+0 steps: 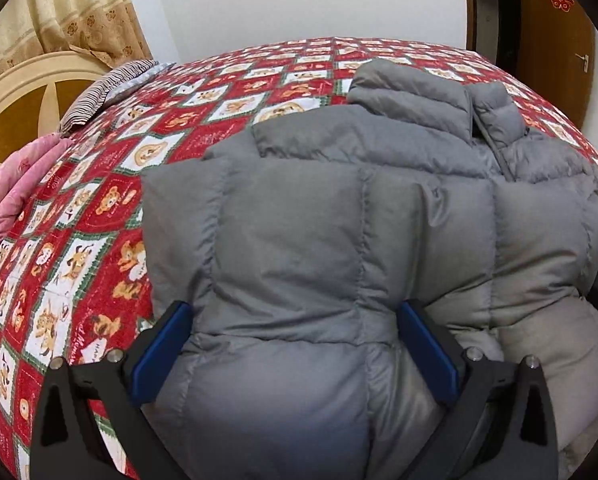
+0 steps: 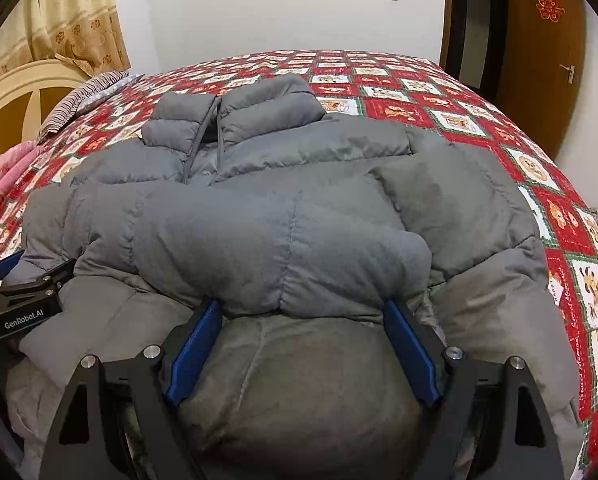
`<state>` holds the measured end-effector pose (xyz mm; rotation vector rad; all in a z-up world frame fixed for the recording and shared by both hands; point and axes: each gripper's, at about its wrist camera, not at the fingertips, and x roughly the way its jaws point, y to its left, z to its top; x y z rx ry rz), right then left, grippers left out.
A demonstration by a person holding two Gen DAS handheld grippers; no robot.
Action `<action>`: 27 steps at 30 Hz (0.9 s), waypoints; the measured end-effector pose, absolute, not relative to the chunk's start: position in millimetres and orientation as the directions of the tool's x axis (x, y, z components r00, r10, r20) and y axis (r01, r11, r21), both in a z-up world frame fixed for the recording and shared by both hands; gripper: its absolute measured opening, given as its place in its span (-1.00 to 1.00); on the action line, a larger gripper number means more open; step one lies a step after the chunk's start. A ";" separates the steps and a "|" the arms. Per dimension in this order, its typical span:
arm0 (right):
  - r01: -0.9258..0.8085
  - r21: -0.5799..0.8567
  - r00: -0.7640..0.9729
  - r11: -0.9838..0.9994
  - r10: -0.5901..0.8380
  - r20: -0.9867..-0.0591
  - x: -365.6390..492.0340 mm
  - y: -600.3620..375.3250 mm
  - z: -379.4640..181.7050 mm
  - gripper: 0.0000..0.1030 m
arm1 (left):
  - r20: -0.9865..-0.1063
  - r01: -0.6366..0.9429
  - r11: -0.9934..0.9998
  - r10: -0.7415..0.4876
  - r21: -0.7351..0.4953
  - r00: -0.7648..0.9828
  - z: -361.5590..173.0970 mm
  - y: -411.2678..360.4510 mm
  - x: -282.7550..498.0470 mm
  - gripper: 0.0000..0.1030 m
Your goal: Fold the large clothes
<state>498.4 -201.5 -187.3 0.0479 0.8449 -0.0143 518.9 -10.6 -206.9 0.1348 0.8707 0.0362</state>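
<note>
A grey puffer jacket (image 1: 339,208) lies front up on the bed, collar toward the far side, with its sleeves folded across the chest (image 2: 267,232). My left gripper (image 1: 295,316) is open, its blue fingers either side of a puffy fold at the jacket's near left part. My right gripper (image 2: 303,312) is open, its blue fingers straddling the jacket's lower hem bulge just under the folded sleeve. The left gripper's black body also shows in the right wrist view (image 2: 23,300) at the left edge, resting on the jacket.
The bed has a red patchwork quilt (image 1: 111,208) with bear pictures. A striped pillow (image 1: 107,92) and a pink blanket (image 1: 7,200) lie at the left by the cream headboard (image 1: 23,92). A brown door (image 2: 547,48) stands at the right.
</note>
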 end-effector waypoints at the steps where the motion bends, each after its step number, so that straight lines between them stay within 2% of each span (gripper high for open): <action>1: 0.032 0.032 0.663 0.999 0.002 -0.749 498.2 -200.9 -187.9 0.62 | -0.762 0.023 0.991 0.087 0.133 0.642 -207.6 -10.8 519.0 1.00; 27: 0.043 -0.070 0.655 0.997 -0.081 -0.752 501.8 -188.7 -193.6 0.64 | -0.758 0.025 0.990 0.092 0.142 0.645 -210.6 -12.0 519.8 1.00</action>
